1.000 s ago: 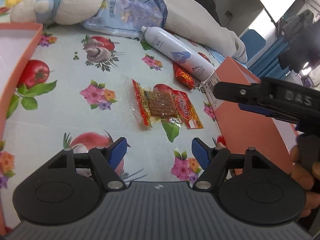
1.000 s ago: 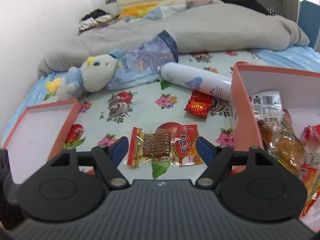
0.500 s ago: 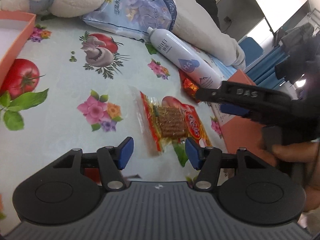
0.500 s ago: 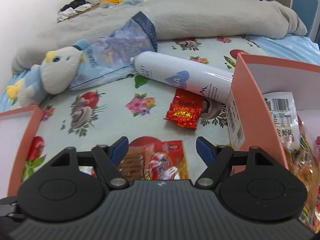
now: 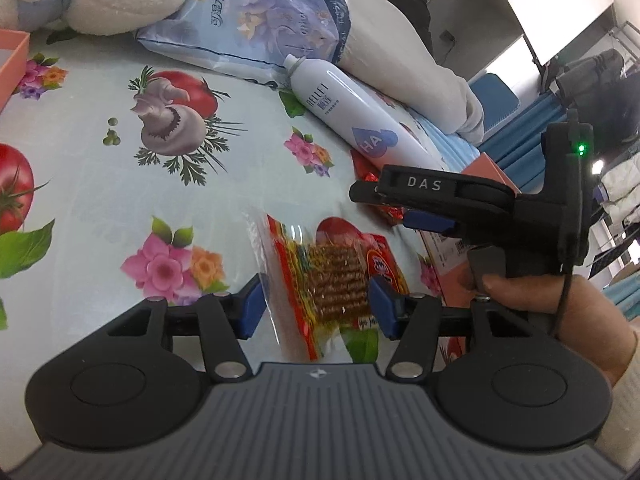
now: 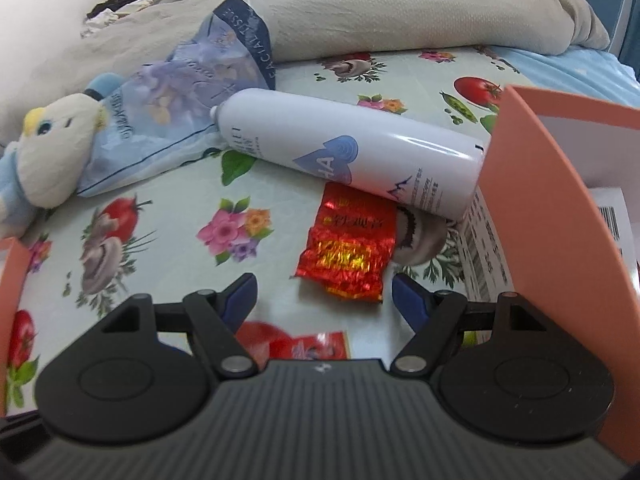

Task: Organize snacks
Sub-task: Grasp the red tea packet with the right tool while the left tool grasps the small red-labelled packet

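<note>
We lower our left gripper (image 5: 314,306), fingers spread empty astride the snack packet (image 5: 332,280) left of the orange box (image 5: 448,280), then pinch squarely.

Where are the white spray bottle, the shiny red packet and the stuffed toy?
spray bottle (image 6: 352,156), right wrist view, middle of its white body
red packet (image 6: 348,248), right wrist view, centre of the crinkled foil
stuffed toy (image 6: 52,148), right wrist view, its white head

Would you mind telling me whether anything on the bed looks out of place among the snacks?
Yes: a white spray bottle lies on its side among the snacks, its base against the orange box and overlapping the red foil packet.
</note>
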Action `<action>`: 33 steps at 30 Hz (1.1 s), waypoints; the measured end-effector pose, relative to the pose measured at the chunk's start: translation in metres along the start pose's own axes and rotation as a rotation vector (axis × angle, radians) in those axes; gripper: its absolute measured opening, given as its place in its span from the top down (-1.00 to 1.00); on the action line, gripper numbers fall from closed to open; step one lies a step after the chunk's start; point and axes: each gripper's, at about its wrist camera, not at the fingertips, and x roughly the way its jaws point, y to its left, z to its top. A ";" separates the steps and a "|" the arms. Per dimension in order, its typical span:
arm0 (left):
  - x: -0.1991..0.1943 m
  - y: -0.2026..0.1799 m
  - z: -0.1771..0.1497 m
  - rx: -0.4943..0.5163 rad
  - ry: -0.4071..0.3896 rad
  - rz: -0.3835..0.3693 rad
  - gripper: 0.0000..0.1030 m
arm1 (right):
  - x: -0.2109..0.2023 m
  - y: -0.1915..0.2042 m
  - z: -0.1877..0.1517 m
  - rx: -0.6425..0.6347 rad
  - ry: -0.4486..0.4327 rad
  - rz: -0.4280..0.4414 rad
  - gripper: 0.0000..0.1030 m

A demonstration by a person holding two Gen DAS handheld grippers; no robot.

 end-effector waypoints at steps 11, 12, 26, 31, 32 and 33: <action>0.016 0.001 0.012 -0.054 -0.005 0.005 0.07 | 0.017 0.010 0.003 -0.054 -0.046 -0.108 -0.47; 0.017 0.001 0.013 -0.057 -0.005 0.012 0.17 | 0.017 0.010 0.004 -0.053 -0.050 -0.108 -0.47; 0.015 -0.004 0.009 -0.060 -0.016 0.107 0.94 | 0.007 0.016 0.001 -0.101 -0.059 -0.120 -0.12; 0.004 -0.013 0.005 -0.046 -0.040 0.120 0.96 | -0.008 0.021 -0.009 -0.126 -0.052 -0.097 -0.11; 0.001 -0.015 0.005 -0.042 -0.044 0.121 0.97 | -0.012 0.021 -0.011 -0.129 -0.050 -0.094 -0.11; -0.001 -0.017 0.004 -0.037 -0.048 0.122 0.97 | -0.016 0.022 -0.014 -0.132 -0.049 -0.089 -0.11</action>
